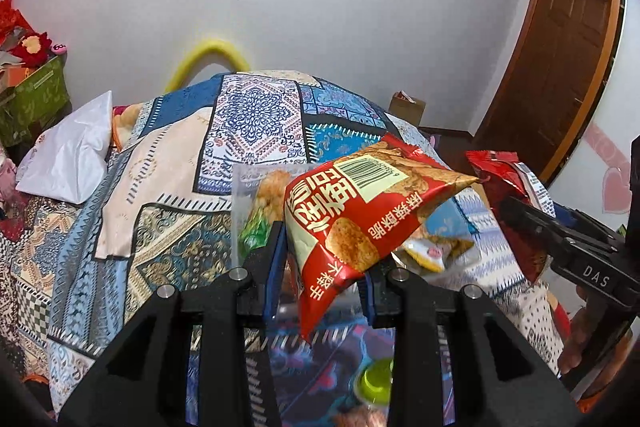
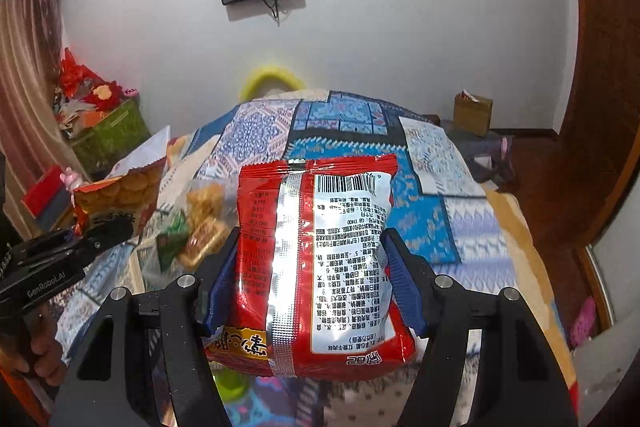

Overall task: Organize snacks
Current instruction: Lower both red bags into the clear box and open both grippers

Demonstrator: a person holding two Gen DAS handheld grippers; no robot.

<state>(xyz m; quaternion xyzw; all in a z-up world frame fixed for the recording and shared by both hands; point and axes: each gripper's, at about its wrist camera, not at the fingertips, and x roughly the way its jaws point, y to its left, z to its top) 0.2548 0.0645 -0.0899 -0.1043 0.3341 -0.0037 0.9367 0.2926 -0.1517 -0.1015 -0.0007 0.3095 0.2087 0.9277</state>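
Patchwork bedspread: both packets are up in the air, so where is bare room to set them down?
The far patchwork bedspread is bare between the yellow ring at the wall and the clear snack bag. The right side, toward the wooden door, is also free. Crowded: the left edge by the white plastic bag, and the near part around the green cup.

Blurred green cup (image 1: 376, 383) beneath jaws

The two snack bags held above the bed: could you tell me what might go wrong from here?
1. The left gripper pinches only a lower corner of the orange crisp bag, which hangs tilted; it might slip.
2. The right gripper squeezes the puffy red bag across its width, which could crush the contents.
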